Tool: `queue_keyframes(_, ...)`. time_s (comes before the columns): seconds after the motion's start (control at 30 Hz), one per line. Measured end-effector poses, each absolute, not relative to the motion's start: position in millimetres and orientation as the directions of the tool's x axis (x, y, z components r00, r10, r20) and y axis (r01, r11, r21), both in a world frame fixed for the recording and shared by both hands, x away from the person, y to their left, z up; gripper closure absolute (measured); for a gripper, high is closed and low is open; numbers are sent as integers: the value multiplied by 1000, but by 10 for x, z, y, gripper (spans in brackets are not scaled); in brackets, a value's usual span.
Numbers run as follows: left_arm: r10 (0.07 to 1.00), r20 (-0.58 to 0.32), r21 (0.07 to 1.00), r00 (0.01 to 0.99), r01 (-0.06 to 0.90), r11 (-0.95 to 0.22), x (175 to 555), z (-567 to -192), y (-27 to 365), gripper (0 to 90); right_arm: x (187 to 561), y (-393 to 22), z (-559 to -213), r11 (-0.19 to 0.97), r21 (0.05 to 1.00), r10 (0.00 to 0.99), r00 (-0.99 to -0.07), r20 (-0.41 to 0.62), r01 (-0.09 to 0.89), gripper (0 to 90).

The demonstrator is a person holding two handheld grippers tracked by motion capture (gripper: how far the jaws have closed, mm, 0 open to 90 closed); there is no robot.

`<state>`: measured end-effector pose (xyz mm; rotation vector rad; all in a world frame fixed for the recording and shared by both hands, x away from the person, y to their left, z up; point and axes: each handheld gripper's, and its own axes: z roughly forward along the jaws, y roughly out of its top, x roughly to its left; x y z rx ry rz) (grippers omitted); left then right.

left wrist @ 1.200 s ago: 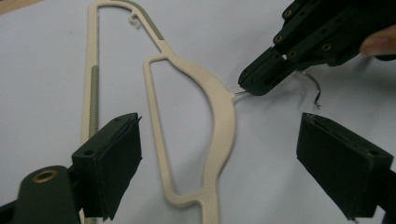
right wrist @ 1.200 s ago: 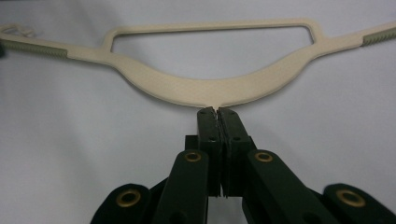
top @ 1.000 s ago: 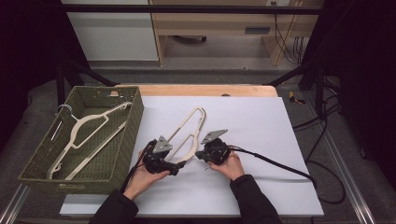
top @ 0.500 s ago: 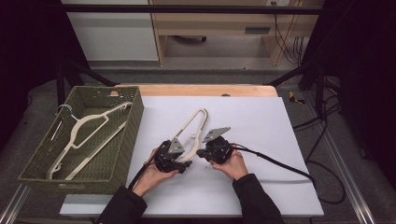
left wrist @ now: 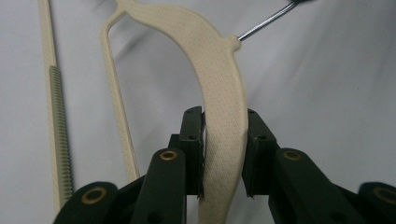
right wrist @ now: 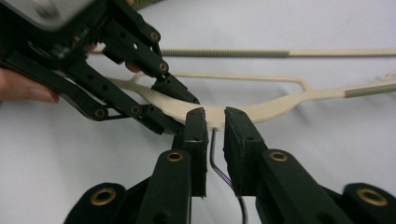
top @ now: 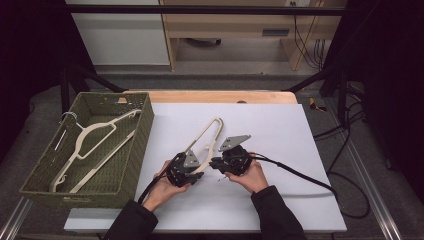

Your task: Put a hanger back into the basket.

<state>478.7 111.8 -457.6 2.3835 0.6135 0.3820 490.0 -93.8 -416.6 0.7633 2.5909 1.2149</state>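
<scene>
High view: the left gripper and right gripper sit close together near the table's front middle, each held in a hand. In the left gripper view the left jaws have just been closing and now press on the broad cream shoulder of a hanger. In the right gripper view the right jaws have just been opening; they stand narrowly apart with the hanger's thin metal hook between them, and no pad clearly presses it.

From the grippers the hanger stretches toward 1 o'clock across the white table. Bare tabletop lies at 3 o'clock up to the right edge, and at 12 o'clock up to the wooden strip along the far edge. At 9 o'clock, near the left hand, a green woven basket stands at the table's left edge, with another cream hanger in it.

The held hanger is cream plastic with a textured curved shoulder, thin bars and a ribbed grey-green strip.
</scene>
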Motion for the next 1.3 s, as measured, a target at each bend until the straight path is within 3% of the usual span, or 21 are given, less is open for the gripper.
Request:
queue_keyframes(0.1, 517, 114, 666, 848, 321, -674, 4762, -4536, 1131, 743, 4862, -1056, -4033, 483, 796, 532, -844, 62, 363, 721)
queue_keyframes(0.13, 527, 105, 679, 843, 326, -658, 4748, -4518, 1132, 748, 4845, -1110, -3987, 448, 819, 541, -838, 71, 358, 650)
queue_keyframes(0.17, 526, 106, 682, 844, 323, -656, 4740, -4491, 1144, 748, 4845, -1110, -3987, 448, 819, 541, -838, 71, 358, 650)
queue_keyframes(0.4, 572, 88, 720, 816, 344, -603, 4694, -4342, 1263, 767, 4735, -1649, -3791, 242, 921, 670, -739, 69, 306, 356)
queue_keyframes(0.47, 588, 89, 725, 804, 353, -592, 4681, -4303, 1289, 769, 4723, -1714, -3778, 222, 927, 680, -729, 75, 302, 332)
queue_keyframes(0.6, 623, 118, 732, 774, 356, -580, 4640, -4207, 1348, 787, 4666, -1925, -3767, 170, 940, 742, -666, 76, 296, 201)
queue_keyframes(0.97, 689, 179, 749, 703, 357, -558, 4628, -4046, 1545, 836, 4595, -2061, -3901, 154, 926, 762, -638, 110, 344, 105)
queue_keyframes(1.3, 702, 113, 823, 704, 329, -463, 4546, -3809, 1728, 855, 4487, -2149, -3945, 158, 928, 767, -634, 98, 336, 64)
